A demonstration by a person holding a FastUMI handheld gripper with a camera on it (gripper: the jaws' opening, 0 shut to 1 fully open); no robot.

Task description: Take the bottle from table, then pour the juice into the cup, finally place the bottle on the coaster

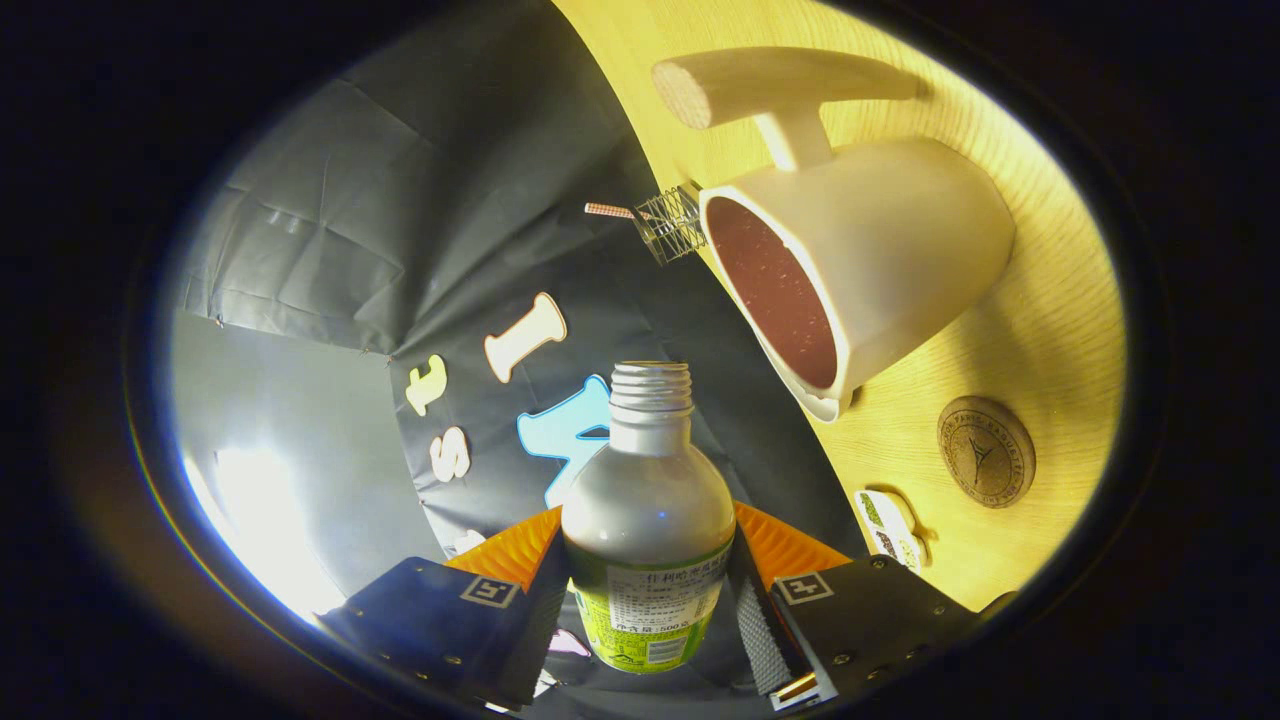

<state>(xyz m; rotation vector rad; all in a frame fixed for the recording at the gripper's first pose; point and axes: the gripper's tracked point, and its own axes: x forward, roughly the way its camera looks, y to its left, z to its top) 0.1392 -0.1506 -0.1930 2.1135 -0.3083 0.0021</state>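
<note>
The hand-held gripper (648, 590) is pinching the bottle (648, 520): one finger presses its left flank and the other its right, with the labelled lower body sitting between them. The bottle's cap is off, and its threaded neck points to 12 o'clock from the fingers, ending in an open mouth. Its upper body looks pale and its label is green and white.

The whole scene is tilted, so the table (1040, 330) rises as a curved yellow wood surface to the right of the bottle. At about 3 o'clock from the bottle's body, near the right finger, a small patterned item (890, 525) lies on the table; it is too small to identify. Just beyond it, at roughly 2 o'clock from the bottle, lies the coaster (986, 451), round, brown and stamped with a design, with nothing on it.

Farther off, at about 1 o'clock from the bottle's mouth, stands the cup (860, 265), a white mug with a long handle on top as seen here. Its opening faces the bottle, its inside shows dark red, and it is apart from the bottle's mouth. Just beside the cup's rim, at 12 o'clock from the bottle, is a small wire object with a thin stick (665, 222), at the table's edge.
</note>
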